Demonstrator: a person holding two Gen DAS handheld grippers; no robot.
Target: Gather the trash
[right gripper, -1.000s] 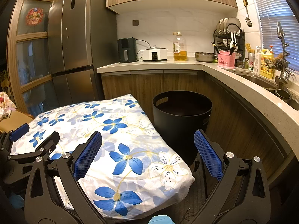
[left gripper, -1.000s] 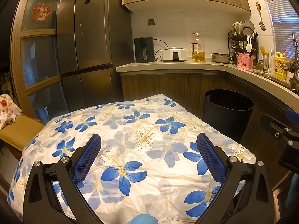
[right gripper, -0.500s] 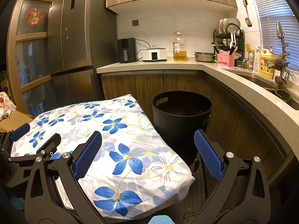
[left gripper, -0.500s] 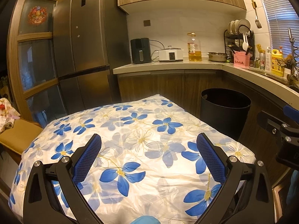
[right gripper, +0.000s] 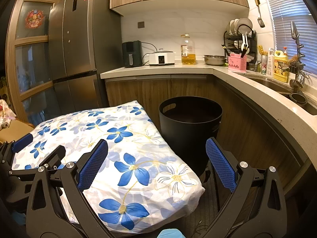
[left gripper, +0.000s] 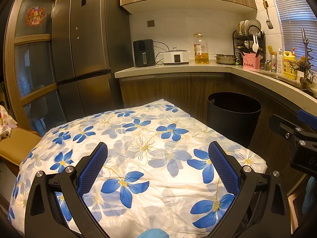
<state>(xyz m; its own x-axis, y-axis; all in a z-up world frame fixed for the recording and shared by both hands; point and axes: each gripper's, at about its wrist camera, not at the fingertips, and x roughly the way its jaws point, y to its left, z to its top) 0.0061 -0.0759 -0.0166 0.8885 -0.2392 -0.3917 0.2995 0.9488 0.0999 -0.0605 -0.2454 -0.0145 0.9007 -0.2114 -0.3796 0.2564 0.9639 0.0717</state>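
Observation:
A black round trash bin (right gripper: 190, 127) stands on the floor by the wooden cabinets; it also shows in the left wrist view (left gripper: 233, 117). Next to it is a table under a white cloth with blue flowers (left gripper: 142, 150), also in the right wrist view (right gripper: 122, 146). No trash shows on the cloth. My left gripper (left gripper: 157, 166) is open and empty above the cloth. My right gripper (right gripper: 156, 164) is open and empty, near the table's right edge, in front of the bin. Each gripper shows at the edge of the other's view.
A dark fridge (left gripper: 83, 45) stands behind the table. The L-shaped counter (right gripper: 247, 83) holds an air fryer (left gripper: 143, 53), a cooker, an oil bottle (left gripper: 201, 49), a dish rack and a sink. A yellow-cushioned seat (left gripper: 15, 144) is at the left.
The left gripper's view has swung slightly, so the bin and counter sit a little further left in it. The right gripper has barely moved. Both stay open.

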